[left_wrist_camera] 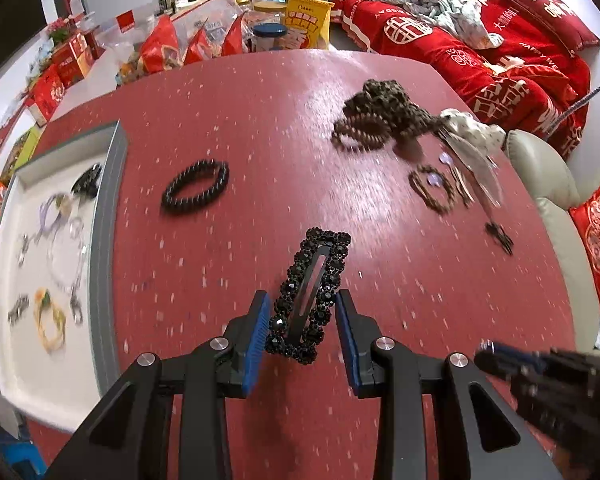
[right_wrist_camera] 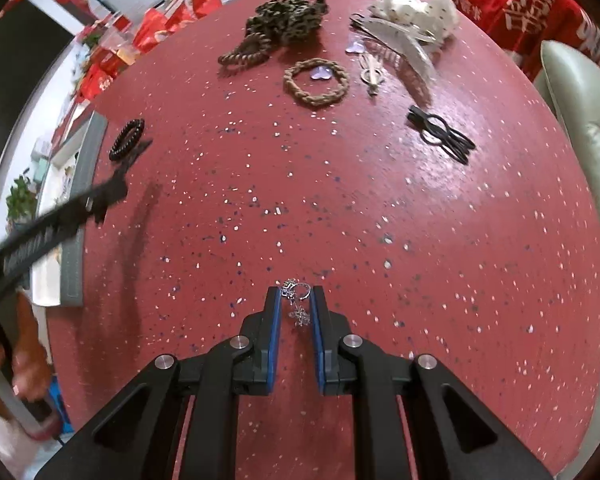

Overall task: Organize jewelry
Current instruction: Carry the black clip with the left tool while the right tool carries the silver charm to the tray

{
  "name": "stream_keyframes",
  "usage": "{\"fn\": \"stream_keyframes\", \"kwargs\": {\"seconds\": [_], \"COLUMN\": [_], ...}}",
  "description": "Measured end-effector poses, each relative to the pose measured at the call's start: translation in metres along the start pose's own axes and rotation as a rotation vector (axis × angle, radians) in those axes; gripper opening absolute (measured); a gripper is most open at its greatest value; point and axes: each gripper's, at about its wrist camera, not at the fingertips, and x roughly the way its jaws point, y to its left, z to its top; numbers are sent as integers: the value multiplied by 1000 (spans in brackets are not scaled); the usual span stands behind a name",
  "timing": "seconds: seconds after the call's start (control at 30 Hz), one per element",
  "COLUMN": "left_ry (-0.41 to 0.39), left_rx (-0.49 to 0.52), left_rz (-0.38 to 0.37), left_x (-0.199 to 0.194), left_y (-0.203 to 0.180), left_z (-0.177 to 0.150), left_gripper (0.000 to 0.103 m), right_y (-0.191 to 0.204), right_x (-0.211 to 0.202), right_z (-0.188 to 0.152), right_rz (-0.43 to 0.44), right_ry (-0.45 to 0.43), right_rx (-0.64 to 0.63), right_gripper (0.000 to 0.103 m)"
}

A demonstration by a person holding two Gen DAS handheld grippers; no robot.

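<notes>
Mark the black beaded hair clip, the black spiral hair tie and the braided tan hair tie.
black beaded hair clip (left_wrist_camera: 300, 308): left wrist view, on its metal centre bar.
black spiral hair tie (left_wrist_camera: 172, 200): left wrist view, on its lower-left coil.
braided tan hair tie (right_wrist_camera: 290, 84): right wrist view, on its left braid.

red speckled table (left_wrist_camera: 260, 120), red bedding (left_wrist_camera: 480, 40), snack packets (left_wrist_camera: 164, 44), yellow box (left_wrist_camera: 308, 20), cream cushion (right_wrist_camera: 580, 120)
</notes>
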Motion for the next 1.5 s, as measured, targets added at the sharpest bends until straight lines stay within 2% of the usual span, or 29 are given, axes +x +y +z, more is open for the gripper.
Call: {"fn": "stream_keyframes", "kwargs": {"seconds": [0.13,0.43,0.83,1.5], "left_ry": [19,42,34,-40], "left_rx": [-16,-29,-97,-281], "left_rz": [-8,-12,1,79], "left_x": [-16,-50,-90,-131], "left_y": [3,10,44,149], "left_z": [-17,-46,-67,-91], "left_gripper": [35,35,35,35], "right_y": [2,9,45,166], "right_x": [-11,-32,-49,-49], "right_z": [-14,-15,-17,-6], "right_rz": [1,10,-2,51], "right_ry": [3,26,46,46], "right_rx": [-2,0,-48,-235], "right_gripper": [15,15,15,15]}}
